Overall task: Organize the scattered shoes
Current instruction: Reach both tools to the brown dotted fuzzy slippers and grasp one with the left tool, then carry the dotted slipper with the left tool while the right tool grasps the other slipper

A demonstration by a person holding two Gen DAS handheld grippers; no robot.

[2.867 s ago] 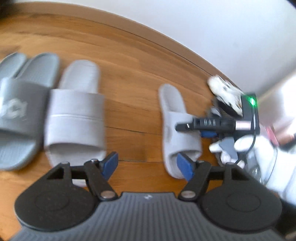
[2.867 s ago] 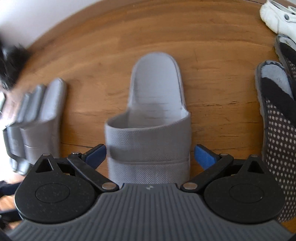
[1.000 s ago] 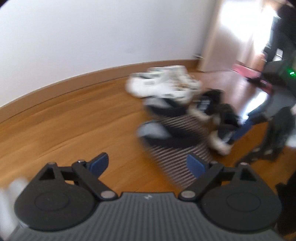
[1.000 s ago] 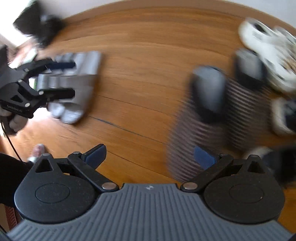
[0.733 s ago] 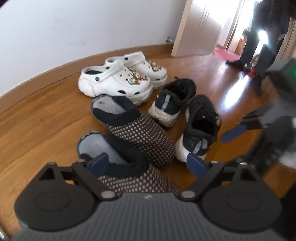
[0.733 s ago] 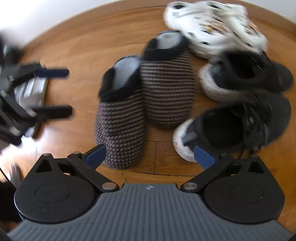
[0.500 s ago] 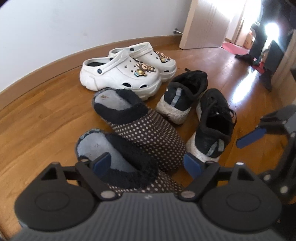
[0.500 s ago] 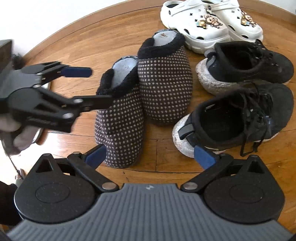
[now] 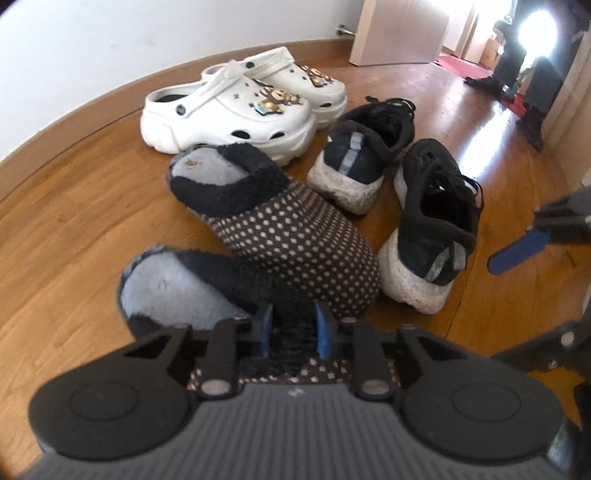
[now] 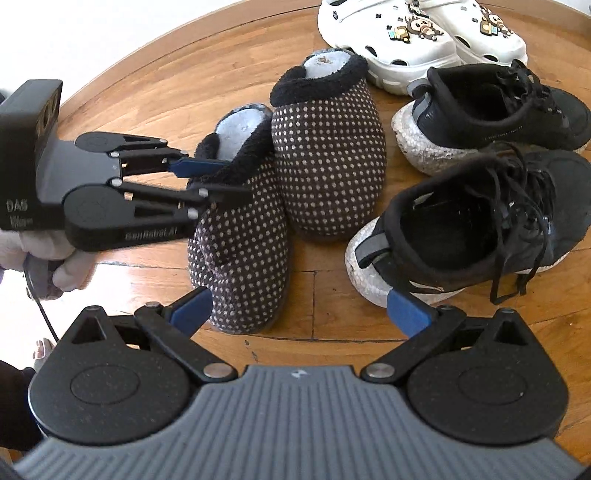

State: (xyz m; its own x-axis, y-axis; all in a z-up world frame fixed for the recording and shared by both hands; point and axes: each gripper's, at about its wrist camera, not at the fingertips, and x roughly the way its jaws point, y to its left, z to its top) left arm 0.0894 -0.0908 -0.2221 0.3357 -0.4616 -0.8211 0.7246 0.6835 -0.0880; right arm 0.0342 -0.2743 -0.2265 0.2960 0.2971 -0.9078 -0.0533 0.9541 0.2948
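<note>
Left wrist view: the left gripper [image 9: 291, 326] had its jaws pinched on the fuzzy black collar of the near slipper [image 9: 177, 291].

Those jaws had just been closing, and the collar sat squeezed between the blue pads [image 9: 265, 325]. In the right wrist view that same gripper [image 10: 210, 177] came in from the left and clamped the collar of the slipper [image 10: 240, 236]. The far slipper [image 10: 328, 147] lay just beyond and touching it. The right gripper [image 10: 299, 308] hung with jaws wide and nothing between them; the slipper toe lay just ahead of its left pad, a black sneaker [image 10: 461, 225] just ahead of its right pad. A second sneaker [image 10: 491, 107] and white clogs [image 10: 417, 33] lay farther out on the wood floor [image 10: 147, 92].
</note>
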